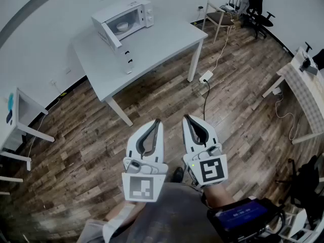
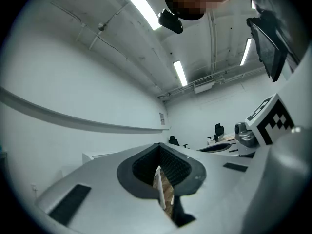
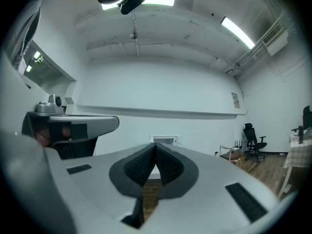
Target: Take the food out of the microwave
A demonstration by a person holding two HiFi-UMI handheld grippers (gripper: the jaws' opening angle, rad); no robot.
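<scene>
A white microwave [image 1: 124, 16] stands at the far end of a white table [image 1: 152, 49], well ahead of me. Its door [image 1: 109, 34] hangs open to the left, and a white bowl [image 1: 123, 27] sits inside. My left gripper [image 1: 157, 121] and right gripper [image 1: 186, 117] are held side by side close to my body, over the wooden floor and far from the table. Both are shut, tips together, with nothing between them. In the right gripper view the microwave [image 3: 163, 140] shows small, just above the shut right gripper [image 3: 155, 145]. The left gripper [image 2: 158, 146] points toward the wall.
A power strip [image 1: 206, 77] with a cable lies on the floor by the table's right leg. A wooden chair [image 1: 218, 16] and black office chairs [image 1: 258, 6] stand at the back right. Another table [image 1: 304, 90] is at right, a white shelf [image 1: 23, 115] at left.
</scene>
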